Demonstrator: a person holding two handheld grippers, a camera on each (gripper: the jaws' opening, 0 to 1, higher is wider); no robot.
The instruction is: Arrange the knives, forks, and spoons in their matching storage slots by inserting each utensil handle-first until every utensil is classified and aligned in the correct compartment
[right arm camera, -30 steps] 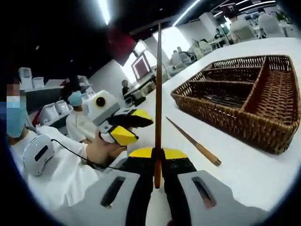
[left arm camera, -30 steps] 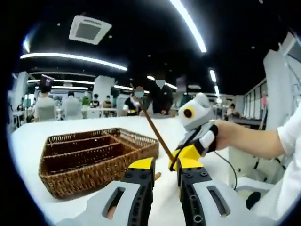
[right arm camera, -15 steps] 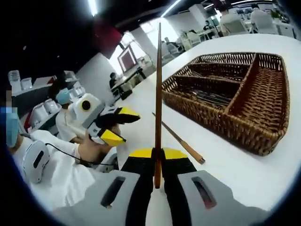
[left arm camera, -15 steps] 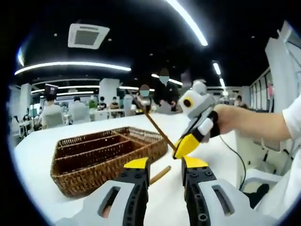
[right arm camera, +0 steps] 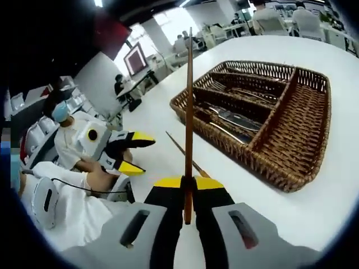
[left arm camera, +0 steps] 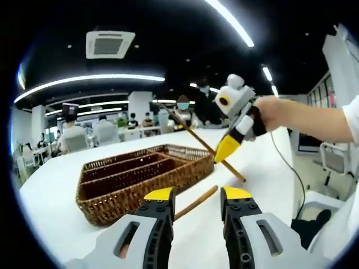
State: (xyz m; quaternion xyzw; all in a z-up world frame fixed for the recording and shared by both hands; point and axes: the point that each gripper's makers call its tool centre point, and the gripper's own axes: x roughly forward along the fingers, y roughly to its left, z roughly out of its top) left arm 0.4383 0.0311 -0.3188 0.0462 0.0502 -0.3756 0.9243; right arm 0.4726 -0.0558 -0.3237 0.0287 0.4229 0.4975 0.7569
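Right hand-held gripper (right arm camera: 188,185) clamped on long brown wooden-handled utensil (right arm camera: 189,112), raised for insertion into woven wicker tray (right arm camera: 291,168) ahead; left hand-held gripper (left arm camera: 193,196) apart, empty.

A brown woven basket (right arm camera: 303,151) is sitting on the white surface (right arm camera: 342,207); yellow-tipped black right claw (right arm camera: 188,182) is gripping a brown-handled utensil (right arm camera: 189,112).

Our right gripper (right arm camera: 188,184) has its jaws pressed together, pinching a thin brown utensil handle (right arm camera: 189,112) that stands straight up from them. In the left gripper view our right hand (left arm camera: 273,112) holds that gripper raised above the wicker tray (left arm camera: 101,196), forearm bare. Our left gripper (left arm camera: 193,193) hangs low, near the tray's closest corner, jaws parted with nothing between them.
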